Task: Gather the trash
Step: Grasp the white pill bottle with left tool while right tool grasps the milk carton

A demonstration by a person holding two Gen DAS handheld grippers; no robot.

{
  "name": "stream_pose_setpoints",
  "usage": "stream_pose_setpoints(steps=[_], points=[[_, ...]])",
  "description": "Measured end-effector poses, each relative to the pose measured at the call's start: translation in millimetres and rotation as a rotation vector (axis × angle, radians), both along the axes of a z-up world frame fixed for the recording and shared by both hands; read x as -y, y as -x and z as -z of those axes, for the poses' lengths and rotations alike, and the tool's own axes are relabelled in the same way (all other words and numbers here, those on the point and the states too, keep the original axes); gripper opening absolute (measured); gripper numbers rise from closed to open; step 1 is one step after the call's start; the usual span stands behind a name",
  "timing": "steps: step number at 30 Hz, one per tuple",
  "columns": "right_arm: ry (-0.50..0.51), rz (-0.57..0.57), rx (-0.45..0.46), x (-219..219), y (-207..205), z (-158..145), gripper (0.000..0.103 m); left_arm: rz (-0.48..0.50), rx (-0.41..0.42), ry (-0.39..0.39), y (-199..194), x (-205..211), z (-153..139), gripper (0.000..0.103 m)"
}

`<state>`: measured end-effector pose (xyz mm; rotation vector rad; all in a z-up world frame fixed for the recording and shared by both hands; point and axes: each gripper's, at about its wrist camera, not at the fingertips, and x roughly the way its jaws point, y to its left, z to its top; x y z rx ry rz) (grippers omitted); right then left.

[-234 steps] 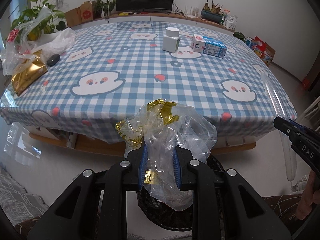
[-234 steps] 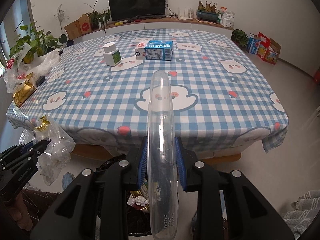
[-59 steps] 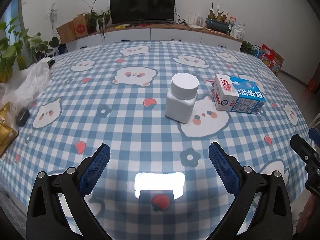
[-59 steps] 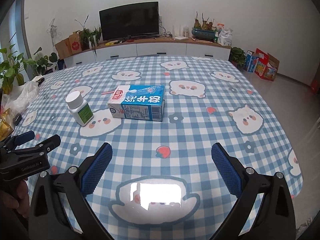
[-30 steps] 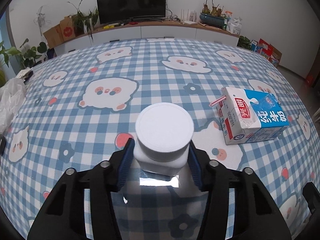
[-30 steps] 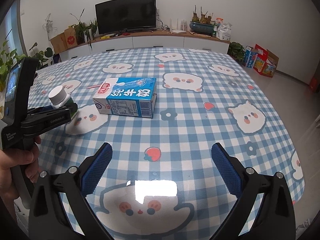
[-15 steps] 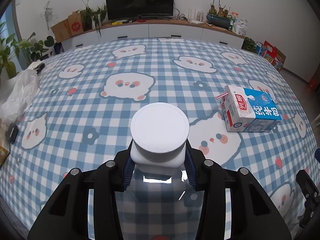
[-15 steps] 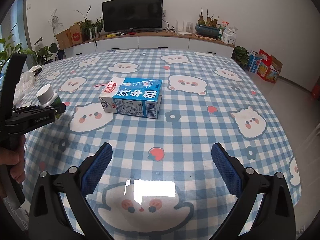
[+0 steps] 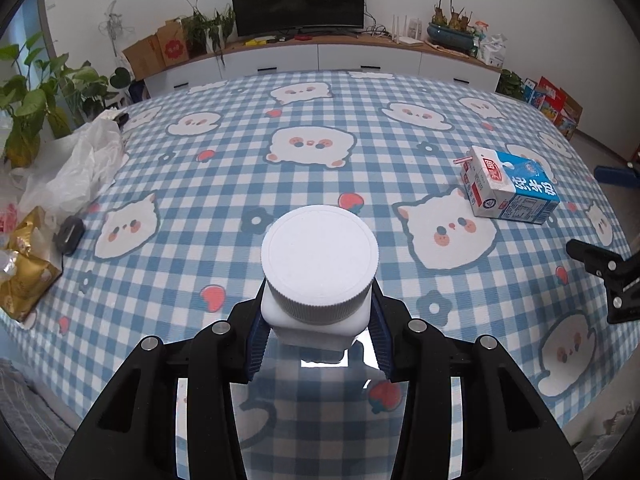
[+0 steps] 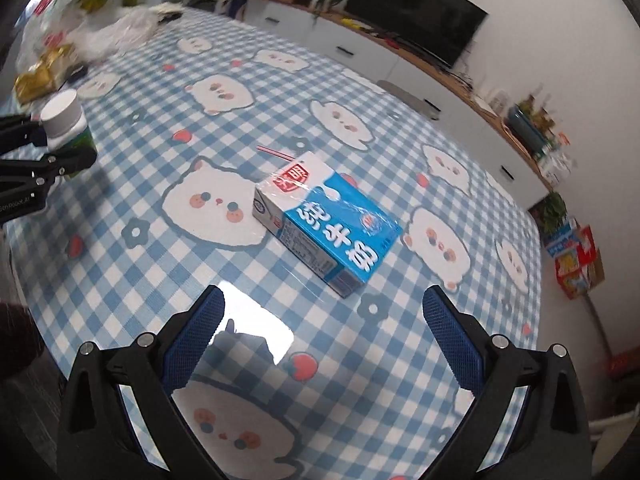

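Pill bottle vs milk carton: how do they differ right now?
The white pill bottle is upright, clamped in the left gripper; the milk carton lies on its side on the table, ungripped. The bottle is round and white-capped; the carton is boxy, blue and white, with a straw.

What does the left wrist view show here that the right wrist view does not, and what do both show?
Only the left wrist view shows the left tongs from behind, blue pads clamped on the white bottle. Only the right wrist view shows the right tongs with both jaws wide apart, nothing between them, and the bottle's green label. Both show the milk carton lying on its side with its straw, and the checked tablecloth.
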<state>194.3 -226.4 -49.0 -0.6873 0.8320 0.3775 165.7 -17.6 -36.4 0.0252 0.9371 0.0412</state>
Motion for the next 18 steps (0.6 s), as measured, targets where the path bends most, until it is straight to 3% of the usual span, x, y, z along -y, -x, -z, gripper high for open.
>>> stream_pose_setpoints(steps=[3,6,9,12,14,18], points=[[0.085,-0.083,-0.051,-17,-20,0,0.095,-0.022,-0.002,0.051,-3,-10,-5,0.043],[0.154,-0.155,-0.159,-34,-41,2,0.095,-0.032,0.011,0.041,-4,-15,-12,0.043],[0.234,-0.213,-0.202,-50,-56,6,0.095,-0.047,0.010,0.023,-7,-20,-12,0.043],[0.270,-0.254,-0.327,-59,-72,16,0.095,-0.044,-0.011,0.021,-9,-25,-6,0.043],[0.346,-0.285,-0.314,-66,-78,24,0.094,-0.044,-0.023,0.015,-11,-27,-2,0.043],[0.404,-0.294,-0.380,-66,-95,34,0.094,-0.040,-0.040,0.023,-15,-32,3,0.043]])
